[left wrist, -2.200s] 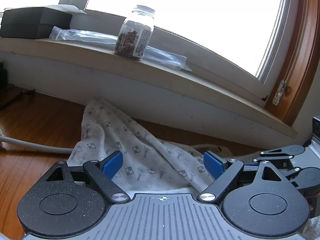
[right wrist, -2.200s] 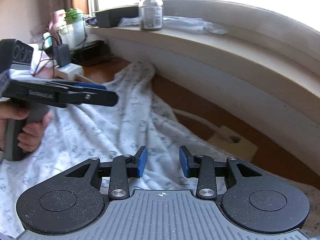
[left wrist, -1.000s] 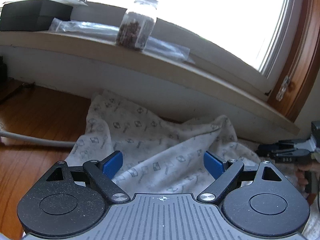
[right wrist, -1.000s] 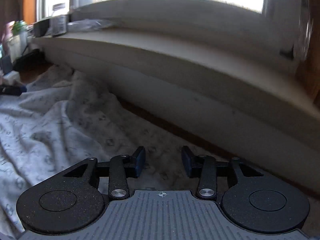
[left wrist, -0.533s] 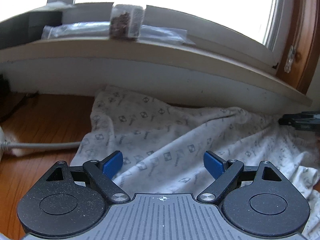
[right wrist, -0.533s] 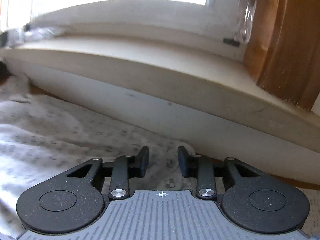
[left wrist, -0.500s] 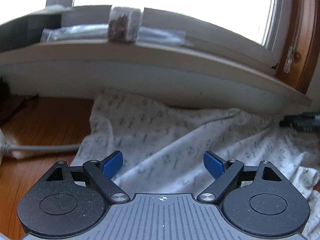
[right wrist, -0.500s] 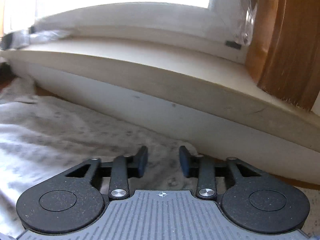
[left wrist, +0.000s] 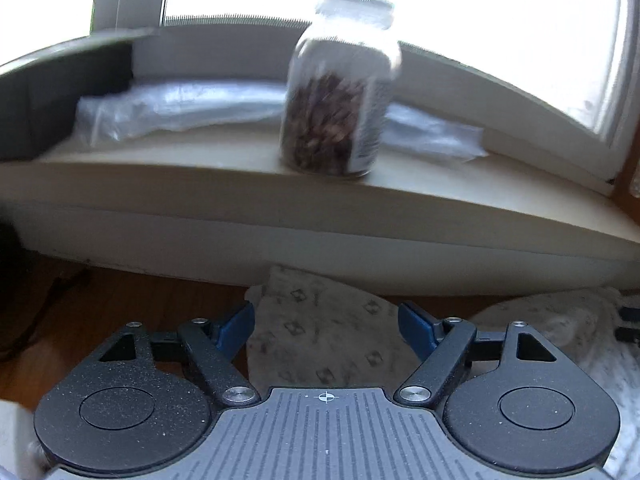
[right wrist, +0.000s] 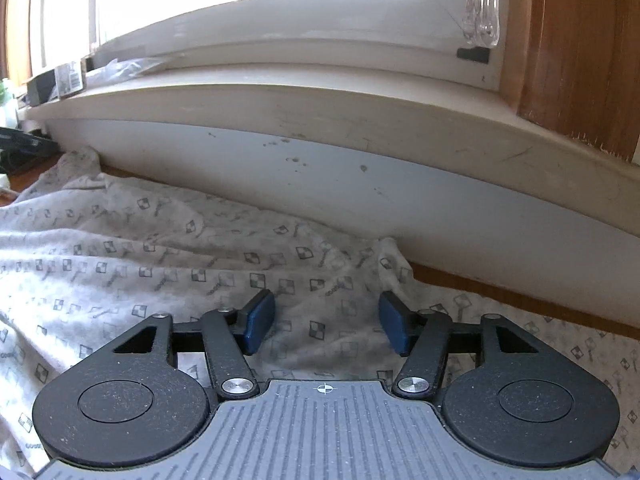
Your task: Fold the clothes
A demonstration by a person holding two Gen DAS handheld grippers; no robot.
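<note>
A white garment with a small grey square print [right wrist: 160, 264] lies spread on the wooden floor along the wall under the window sill. In the left wrist view one corner of the garment [left wrist: 320, 320] points toward the wall. My left gripper [left wrist: 326, 326] hovers over that corner; its jaws are closing, still wide, with the cloth between the blue pads and untouched. My right gripper [right wrist: 326, 324] sits low over the garment's far right corner; its jaws are opening, the pads apart from the cloth.
A glass jar of brown pieces [left wrist: 340, 92], a clear plastic bag [left wrist: 180, 108] and a dark box [left wrist: 60, 96] rest on the window sill [right wrist: 320, 100]. Bare wooden floor [left wrist: 100, 304] lies left of the garment. A wooden window frame [right wrist: 580, 40] stands at the right.
My left gripper moved in toward the wall and the garment's left corner, and the jar looms larger. My right gripper's jaws have widened over the right corner.
</note>
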